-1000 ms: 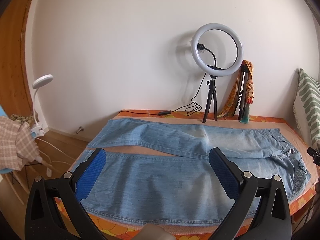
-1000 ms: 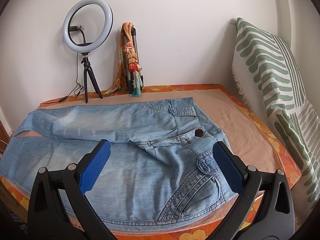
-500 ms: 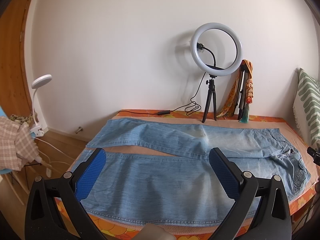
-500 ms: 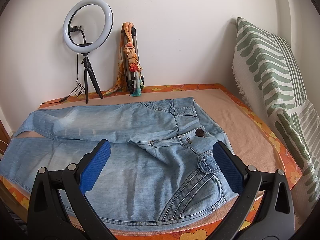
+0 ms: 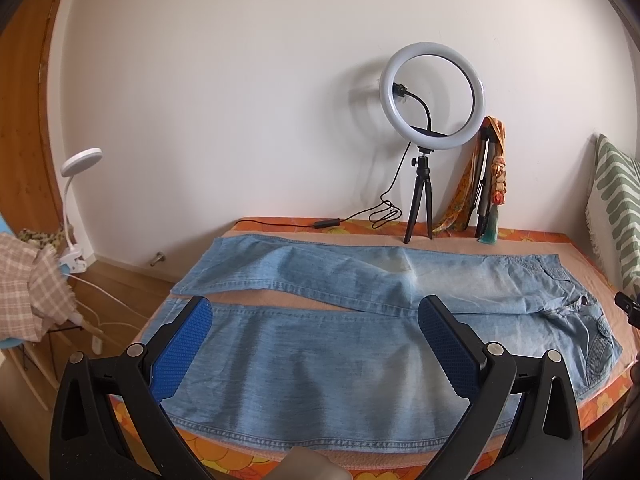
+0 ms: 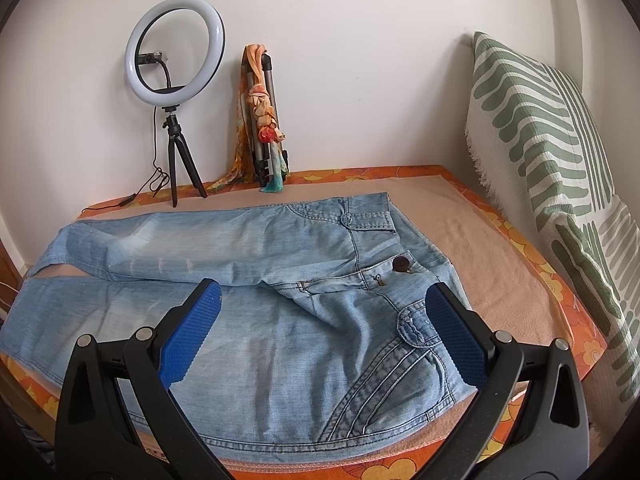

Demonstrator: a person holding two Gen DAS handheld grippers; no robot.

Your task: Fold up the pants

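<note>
Light blue jeans lie spread flat on the bed, legs to the left, waist to the right. In the right wrist view the jeans show their waistband, a dark button and a stitched front pocket. My left gripper hovers open above the near leg, close to its hem end. Over the hip and pocket area my right gripper stands open. Neither set of blue pads touches the cloth.
A ring light on a small tripod and a folded tripod draped with an orange scarf stand at the wall behind the jeans. A green-striped pillow leans at the right. A clip lamp and checked cloth sit beyond the bed's left end.
</note>
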